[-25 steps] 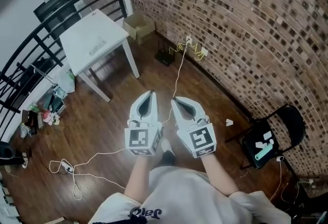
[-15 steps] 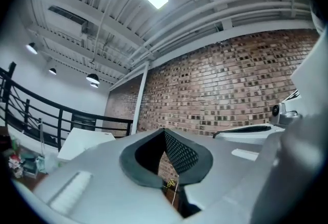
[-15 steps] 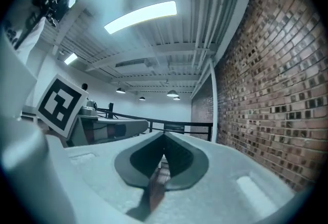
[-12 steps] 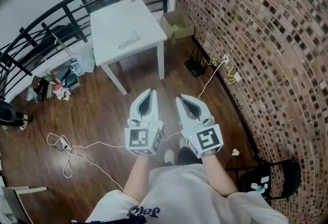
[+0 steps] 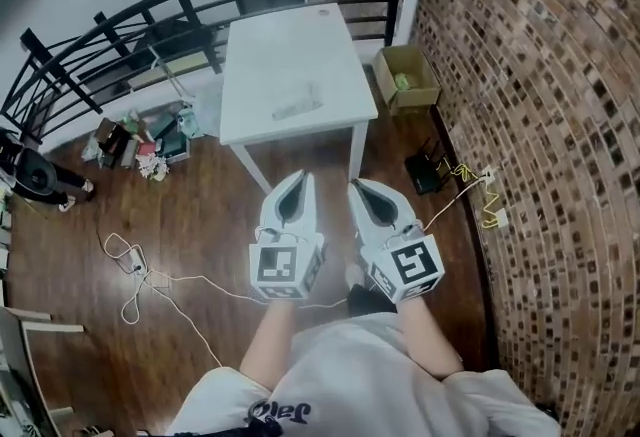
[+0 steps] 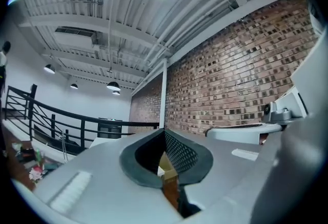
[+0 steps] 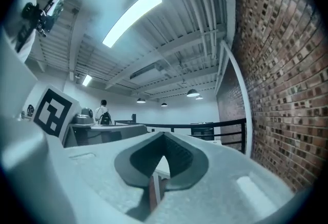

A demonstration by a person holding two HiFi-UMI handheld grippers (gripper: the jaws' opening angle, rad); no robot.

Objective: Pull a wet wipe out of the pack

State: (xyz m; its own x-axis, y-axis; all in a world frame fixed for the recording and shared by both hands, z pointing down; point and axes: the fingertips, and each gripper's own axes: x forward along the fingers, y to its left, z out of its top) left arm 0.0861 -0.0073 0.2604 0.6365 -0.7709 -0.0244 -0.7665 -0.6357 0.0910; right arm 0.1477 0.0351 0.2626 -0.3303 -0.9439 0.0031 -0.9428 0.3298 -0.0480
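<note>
Head view: left tool (image 5: 303, 178) and right tool (image 5: 357, 187), apparently closed, empty.

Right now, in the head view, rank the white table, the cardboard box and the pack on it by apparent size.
1. white table
2. cardboard box
3. pack, clearly the smallest

a: what's the pale thing (image 5: 297, 105) on the white table (image 5: 300, 35)?
b: too small to tell. a pack or not, i can't say.
a: and the heap (image 5: 140, 137) left of the table?
b: small bits, unreadable. right of the table, the box (image 5: 425, 90) holds only a greenish blur.
</note>
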